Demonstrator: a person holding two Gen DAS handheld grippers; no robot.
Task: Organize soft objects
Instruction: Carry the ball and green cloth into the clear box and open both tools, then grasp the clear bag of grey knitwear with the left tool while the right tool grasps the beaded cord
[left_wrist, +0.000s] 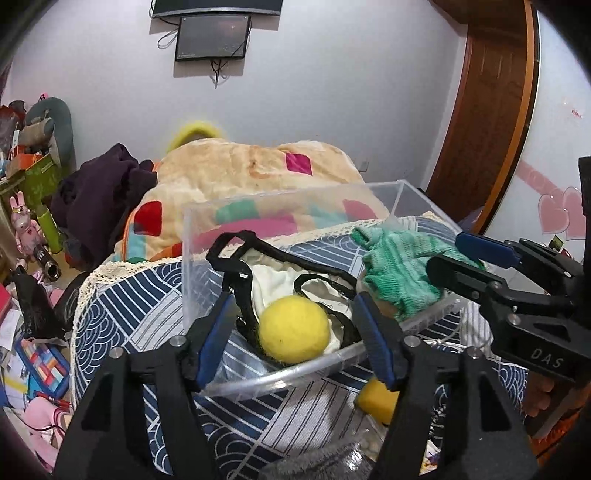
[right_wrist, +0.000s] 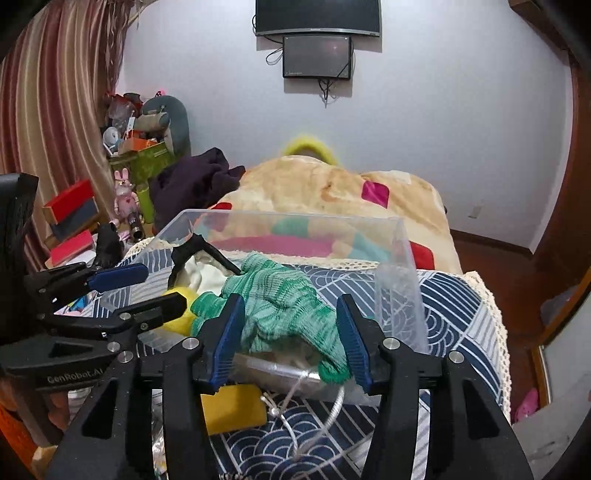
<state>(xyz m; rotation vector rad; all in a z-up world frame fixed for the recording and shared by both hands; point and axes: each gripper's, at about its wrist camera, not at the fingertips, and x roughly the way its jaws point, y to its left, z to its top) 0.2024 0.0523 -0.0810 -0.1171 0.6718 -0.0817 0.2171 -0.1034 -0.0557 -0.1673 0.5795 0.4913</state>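
A clear plastic bin (left_wrist: 207, 236) (right_wrist: 402, 258) stands on a blue patterned cloth. Inside lie a yellow ball (left_wrist: 293, 329) (right_wrist: 181, 317), a white cloth bag with black straps (left_wrist: 280, 273) (right_wrist: 199, 269) and a green knitted glove (left_wrist: 395, 273) (right_wrist: 280, 306) draped over the near rim. My left gripper (left_wrist: 295, 317) is open, its jaws either side of the ball at the bin's near edge. My right gripper (right_wrist: 288, 325) (left_wrist: 450, 254) is open around the glove, not pinching it. A yellow sponge (left_wrist: 376, 400) (right_wrist: 232, 408) lies in front of the bin.
The blue patterned cloth (left_wrist: 147, 317) (right_wrist: 454, 306) has a lace edge. Behind it lies a beige blanket (left_wrist: 236, 166) (right_wrist: 314, 184) and dark purple clothing (left_wrist: 99, 184) (right_wrist: 192, 184). Toys and boxes crowd the left floor (left_wrist: 33, 229). A white cord (right_wrist: 325, 417) lies before the bin.
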